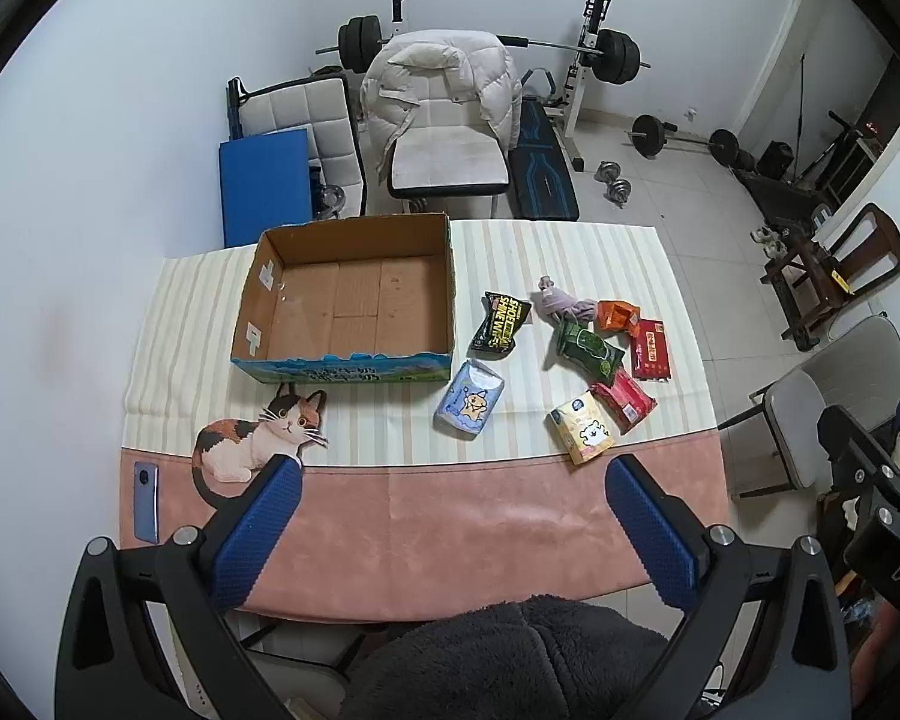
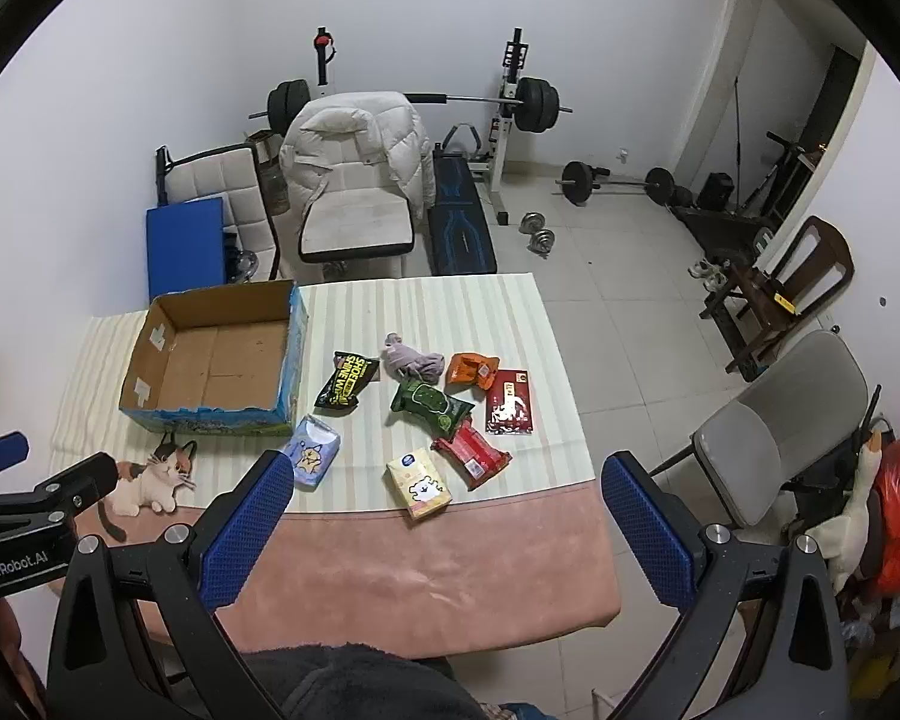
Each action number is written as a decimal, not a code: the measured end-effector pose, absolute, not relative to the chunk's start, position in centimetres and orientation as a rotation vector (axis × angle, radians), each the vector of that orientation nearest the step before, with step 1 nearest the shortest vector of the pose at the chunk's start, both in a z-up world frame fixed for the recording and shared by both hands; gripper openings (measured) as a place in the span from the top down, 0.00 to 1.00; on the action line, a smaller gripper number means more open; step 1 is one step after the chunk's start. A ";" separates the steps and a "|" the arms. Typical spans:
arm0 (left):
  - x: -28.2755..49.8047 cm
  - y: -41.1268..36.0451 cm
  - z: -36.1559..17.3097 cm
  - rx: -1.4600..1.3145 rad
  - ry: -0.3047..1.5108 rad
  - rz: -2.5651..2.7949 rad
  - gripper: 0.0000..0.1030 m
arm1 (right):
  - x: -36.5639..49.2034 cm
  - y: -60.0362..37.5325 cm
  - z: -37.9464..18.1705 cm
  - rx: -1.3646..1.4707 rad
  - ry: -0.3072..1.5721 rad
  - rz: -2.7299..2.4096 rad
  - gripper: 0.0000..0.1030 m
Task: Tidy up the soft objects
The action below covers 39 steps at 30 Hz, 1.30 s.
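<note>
Both tools hang above the near edge of the table [image 1: 450, 516], whose cloth is suede-like pink in front and cream-striped behind. The left hand-held gripper [image 1: 453, 468] has its 2 ribbed blue pads spread wide, holding nothing; the right hand-held gripper [image 2: 447, 471] is likewise spread wide and bare. An open corrugated cardboard box [image 1: 348, 300] sits far left. Right of it lie crinkly soft packs: a black wipes pouch [image 1: 501, 321], a pale blue tissue pack [image 1: 469, 399], a green pack [image 1: 588, 351], a yellow pack [image 1: 581, 429], 2 red packs [image 1: 651, 351] and a crumpled mauve cloth [image 1: 561, 303].
</note>
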State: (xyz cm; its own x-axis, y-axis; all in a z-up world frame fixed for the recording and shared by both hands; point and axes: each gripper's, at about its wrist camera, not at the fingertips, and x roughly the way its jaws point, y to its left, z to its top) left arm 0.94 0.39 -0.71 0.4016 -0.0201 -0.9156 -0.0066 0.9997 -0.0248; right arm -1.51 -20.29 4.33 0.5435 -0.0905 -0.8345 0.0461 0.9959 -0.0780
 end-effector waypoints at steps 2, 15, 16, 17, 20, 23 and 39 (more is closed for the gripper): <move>1.0 0.3 -0.5 -0.022 1.152 -0.006 0.00 | -1.6 -20.1 4.5 -0.055 0.989 -0.080 0.00; 0.1 0.6 1.3 -0.039 1.133 -0.011 0.00 | -2.5 -19.9 5.3 -0.047 0.978 -0.077 0.00; 0.2 0.6 1.3 -0.040 1.132 -0.010 0.00 | -2.6 -19.9 5.3 -0.045 0.977 -0.078 0.00; 0.2 0.5 1.3 -0.040 1.133 -0.012 0.00 | -2.7 -19.9 5.4 -0.044 0.976 -0.079 0.00; 0.1 0.6 1.5 -0.040 1.129 -0.014 0.00 | -3.3 -20.0 5.6 -0.042 0.971 -0.081 0.00; -0.2 0.4 1.5 -0.042 1.128 -0.017 0.00 | -3.6 -20.2 5.7 -0.039 0.972 -0.077 0.00; -1.2 -0.2 2.0 -0.039 1.114 -0.024 0.00 | -5.2 -20.4 6.6 -0.043 0.955 -0.085 0.00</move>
State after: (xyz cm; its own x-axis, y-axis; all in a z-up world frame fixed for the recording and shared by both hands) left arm -1.20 -0.16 2.00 0.4411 -0.0390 -0.8966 0.0001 0.9991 -0.0434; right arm -5.16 -20.45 6.64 0.5747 -0.0913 -0.8133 0.0536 0.9958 -0.0739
